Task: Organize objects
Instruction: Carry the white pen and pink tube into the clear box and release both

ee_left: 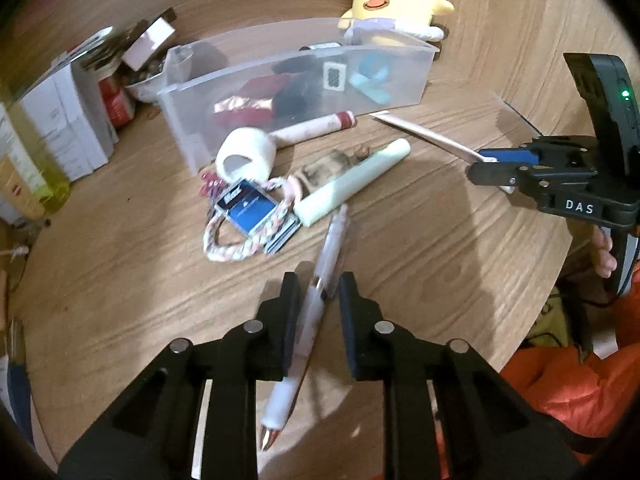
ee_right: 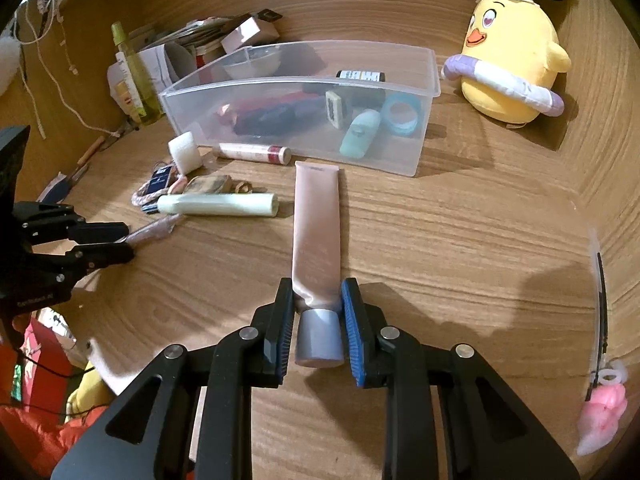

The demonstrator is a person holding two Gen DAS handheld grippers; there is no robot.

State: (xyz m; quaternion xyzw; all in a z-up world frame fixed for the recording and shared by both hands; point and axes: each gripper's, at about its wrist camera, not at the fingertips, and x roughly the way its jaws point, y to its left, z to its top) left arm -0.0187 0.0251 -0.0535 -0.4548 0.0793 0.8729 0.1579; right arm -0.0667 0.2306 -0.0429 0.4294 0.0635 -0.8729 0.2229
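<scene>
A white and pink pen (ee_left: 316, 312) runs between the fingers of my left gripper (ee_left: 320, 284), which is shut on its barrel; the tip points back under the gripper. In the right wrist view that left gripper (ee_right: 124, 242) is at the left edge with the pen (ee_right: 154, 228) sticking out. My right gripper (ee_right: 316, 292) is shut on a pink tube (ee_right: 316, 220) just above its grey cap, with the tube's flat end pointing at the clear plastic bin (ee_right: 424, 92). The left wrist view shows the right gripper (ee_left: 480, 164) at the right, holding the tube (ee_left: 424, 132) edge-on.
The bin (ee_left: 424, 80) holds several small items. In front of it lie a lip tube (ee_right: 256, 152), a white tape roll (ee_left: 248, 156), a pale green roll (ee_right: 216, 204), blue cards (ee_left: 252, 208) and a braided cord. A yellow chick plush (ee_right: 512, 64) sits back right; boxes and a bottle (ee_right: 132, 72) back left.
</scene>
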